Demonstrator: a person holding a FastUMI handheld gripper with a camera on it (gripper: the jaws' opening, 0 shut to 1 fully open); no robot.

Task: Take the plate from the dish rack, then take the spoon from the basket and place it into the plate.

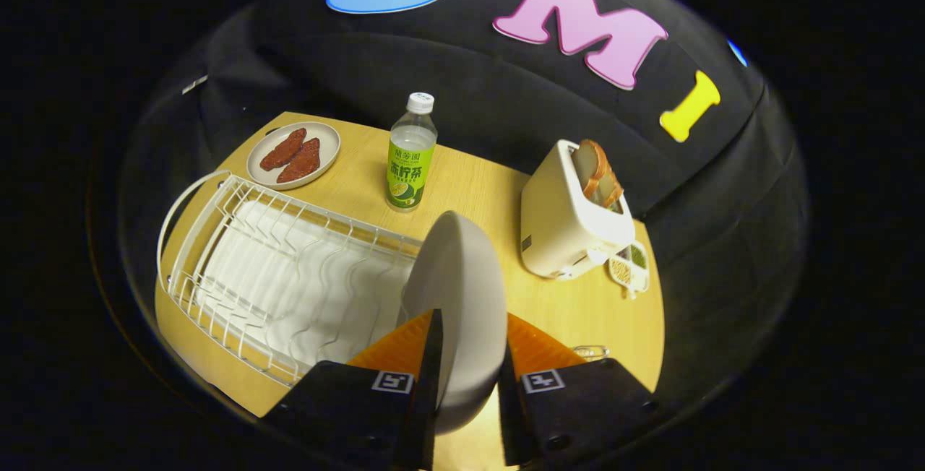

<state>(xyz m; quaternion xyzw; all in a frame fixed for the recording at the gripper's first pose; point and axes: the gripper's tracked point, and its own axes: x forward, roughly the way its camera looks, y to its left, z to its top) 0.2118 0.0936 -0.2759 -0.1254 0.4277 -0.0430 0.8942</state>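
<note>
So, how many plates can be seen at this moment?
2. One plate stands on edge between the fingers of the gripper, which press on it, beside the dish rack. Another plate with food sits beyond the rack, near the bottle.

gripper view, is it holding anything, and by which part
The gripper holds the plate on edge, its fingers clamped on the plate's lower rim.

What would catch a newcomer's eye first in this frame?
First, the white plate held on edge between the tongs, lifted beside the white dish rack on the wooden table. Beyond it stand a green-labelled bottle and a cream toaster with bread slices sticking up. A small plate of reddish meat pieces sits behind the rack.
</note>
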